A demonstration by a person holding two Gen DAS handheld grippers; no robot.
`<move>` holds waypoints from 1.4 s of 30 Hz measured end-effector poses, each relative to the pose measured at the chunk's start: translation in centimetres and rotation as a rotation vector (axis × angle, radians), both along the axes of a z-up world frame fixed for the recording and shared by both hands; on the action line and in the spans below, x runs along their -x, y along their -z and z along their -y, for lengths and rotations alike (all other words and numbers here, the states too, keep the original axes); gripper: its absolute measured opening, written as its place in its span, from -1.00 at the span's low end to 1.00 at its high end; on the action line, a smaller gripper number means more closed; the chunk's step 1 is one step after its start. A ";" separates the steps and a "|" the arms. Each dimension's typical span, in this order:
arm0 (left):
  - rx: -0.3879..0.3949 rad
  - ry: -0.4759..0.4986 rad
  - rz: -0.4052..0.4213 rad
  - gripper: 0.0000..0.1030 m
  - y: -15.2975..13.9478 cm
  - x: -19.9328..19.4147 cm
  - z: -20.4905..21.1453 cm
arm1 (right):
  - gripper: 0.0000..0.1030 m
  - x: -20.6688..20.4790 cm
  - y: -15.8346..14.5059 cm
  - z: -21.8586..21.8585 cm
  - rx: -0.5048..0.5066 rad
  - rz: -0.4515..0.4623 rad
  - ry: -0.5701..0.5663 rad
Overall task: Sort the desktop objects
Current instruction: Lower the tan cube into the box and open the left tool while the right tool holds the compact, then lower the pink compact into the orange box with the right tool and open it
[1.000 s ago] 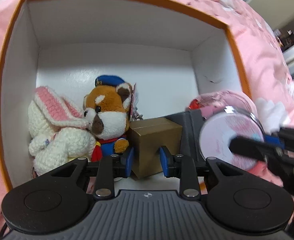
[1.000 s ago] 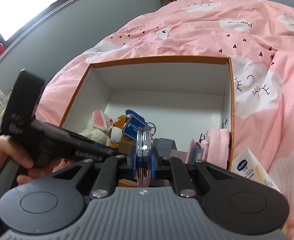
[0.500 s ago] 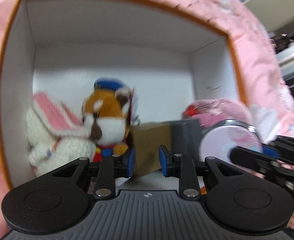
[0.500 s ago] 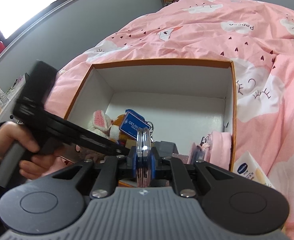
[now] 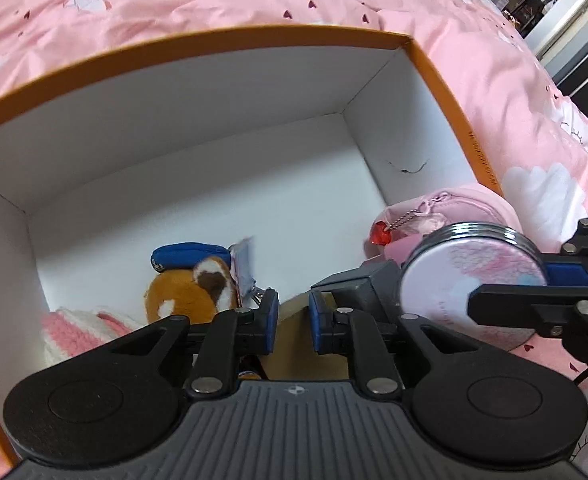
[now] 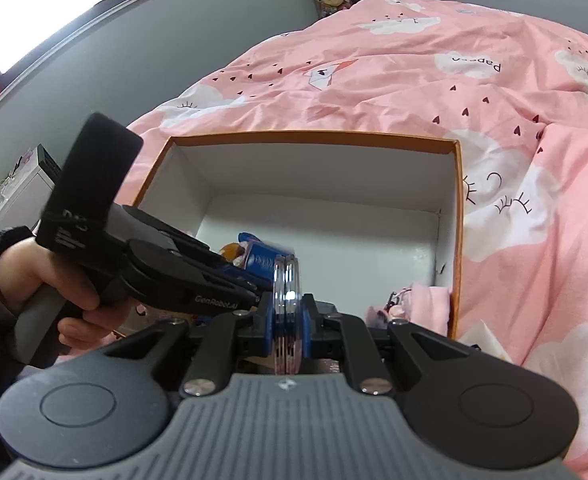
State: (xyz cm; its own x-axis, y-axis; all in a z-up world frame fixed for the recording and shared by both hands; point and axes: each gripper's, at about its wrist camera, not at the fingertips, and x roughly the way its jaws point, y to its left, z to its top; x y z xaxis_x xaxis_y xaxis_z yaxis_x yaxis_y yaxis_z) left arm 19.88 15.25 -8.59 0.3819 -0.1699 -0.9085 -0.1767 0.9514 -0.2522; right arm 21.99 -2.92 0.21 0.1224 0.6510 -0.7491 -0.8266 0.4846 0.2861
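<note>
Pink bedding (image 6: 433, 92) printed with clouds and small hearts covers the bed on which an open orange-rimmed cardboard box (image 5: 445, 92) with white inner walls is placed. A grey wall and a bright window are seen beyond the bed in the right wrist view.

Inside the box, a fox plush (image 5: 192, 292) with a blue cap is seen at the near left, with a pink-and-white crocheted rabbit (image 5: 82, 330) just beside it. A brown carton (image 5: 294, 344) and a dark grey block (image 5: 367, 284) are located near the middle. A pink pouch (image 5: 453, 208) with a red bead on a ball chain rests against the right wall.

The left gripper (image 5: 294, 322) is held by a hand (image 6: 54, 280) above the near part of the box. Its jaws are closing and stand a narrow gap apart, with nothing pinched between them.

The round tin (image 5: 473, 284), with a pink patterned lid, is held on edge above the near right part of the box. It is pinched across its flat faces by the jaws of the right gripper (image 6: 287, 320).
</note>
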 end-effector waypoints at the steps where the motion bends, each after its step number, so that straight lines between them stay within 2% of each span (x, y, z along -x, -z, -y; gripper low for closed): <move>1: 0.006 -0.001 -0.003 -0.64 0.1 0.1 -0.1 | -0.71 -0.1 0.1 0.0 0.003 -0.001 0.003; 11: 0.081 0.003 -0.052 -0.64 0.4 0.3 -0.8 | -0.71 -0.5 0.4 -0.7 0.001 -0.027 -0.009; 15: 0.093 -0.044 0.004 -0.64 -0.1 1.0 -1.5 | -0.71 -0.3 0.5 -0.8 -0.007 -0.059 -0.021; 21: 0.091 -0.148 0.148 -0.64 -3.8 4.5 -3.4 | -0.71 0.3 1.6 -2.4 -0.009 -0.130 -0.050; 25: 0.054 -0.169 0.161 -0.64 -4.5 6.2 -3.3 | -0.71 1.0 2.9 -4.1 -0.002 -0.180 -0.085; 31: 0.042 -0.180 0.142 -0.64 -3.6 6.9 -3.0 | -0.68 0.8 4.9 -5.1 0.024 -0.260 -0.075; 33: 0.027 -0.182 0.136 -0.64 -3.3 7.1 -2.9 | -0.63 0.7 4.9 -5.1 0.039 -0.248 -0.063; 37: 0.035 -0.186 0.130 -0.64 -2.9 7.4 -3.0 | -0.47 1.4 4.1 -4.9 0.083 -0.150 -0.063; 42: 0.034 -0.189 0.125 -0.64 -2.7 7.8 -2.8 | -0.47 1.8 3.3 -4.2 0.108 -0.061 -0.063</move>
State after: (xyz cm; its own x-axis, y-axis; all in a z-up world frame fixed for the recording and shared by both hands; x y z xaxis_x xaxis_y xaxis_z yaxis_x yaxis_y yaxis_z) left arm 12.11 18.01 -5.86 0.5189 -0.1146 -0.8471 -0.3164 0.8948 -0.3149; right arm 20.18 1.24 -3.09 0.0361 0.5713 -0.8199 -0.8391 0.4629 0.2856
